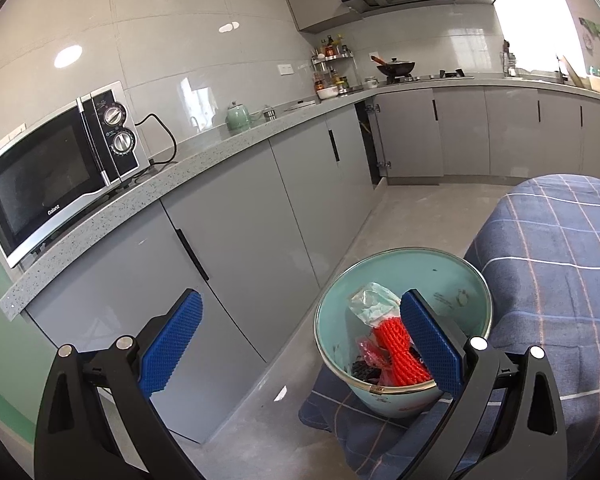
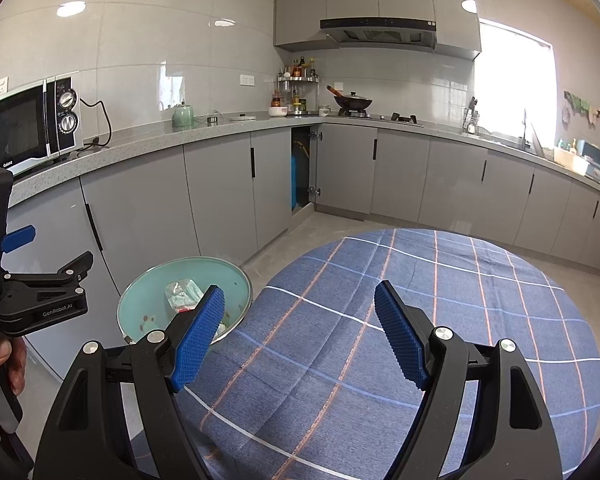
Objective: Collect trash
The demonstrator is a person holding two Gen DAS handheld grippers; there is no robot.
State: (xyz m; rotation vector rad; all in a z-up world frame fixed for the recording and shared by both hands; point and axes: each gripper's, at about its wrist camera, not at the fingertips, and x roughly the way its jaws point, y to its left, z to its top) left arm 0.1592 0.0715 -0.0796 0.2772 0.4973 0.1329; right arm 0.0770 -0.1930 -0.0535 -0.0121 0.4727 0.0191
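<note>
Your trash bin (image 1: pixel 452 280) is a pale teal bucket with a metal rim, upright on the floor, touching the edge of the blue plaid cloth. Inside you've got trash: a red foam net sleeve (image 1: pixel 398 354) lying across the heap, crumpled clear plastic (image 1: pixel 370 302) above it, red plastic wrapper (image 1: pixel 370 354) beside it, something dark underneath, unclear what.

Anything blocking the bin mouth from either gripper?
Nothing visible. The teal bin stands lidless beside the checked tablecloth, with red netting and crumpled wrappers inside. Left gripper and right gripper are both open and empty.
</note>
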